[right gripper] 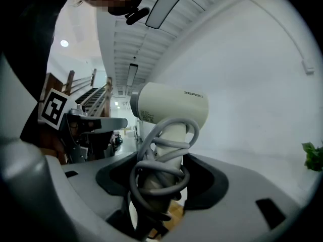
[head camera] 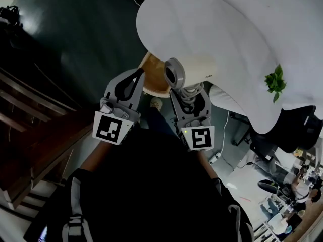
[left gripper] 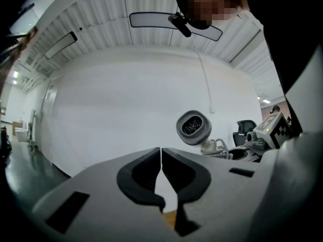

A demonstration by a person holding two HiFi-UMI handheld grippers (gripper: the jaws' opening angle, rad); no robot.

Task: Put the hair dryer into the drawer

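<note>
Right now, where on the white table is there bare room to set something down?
The table is bare from its near edge by the dryer across to the plant. Crowded only at that edge, where the left gripper, shut, and the right gripper holding the dryer sit side by side.

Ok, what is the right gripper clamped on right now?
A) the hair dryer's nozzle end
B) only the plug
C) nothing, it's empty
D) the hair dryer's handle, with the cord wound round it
D: in the right gripper view, the right gripper grips the hair dryer by its handle, with the grey cord looped round it.
</note>
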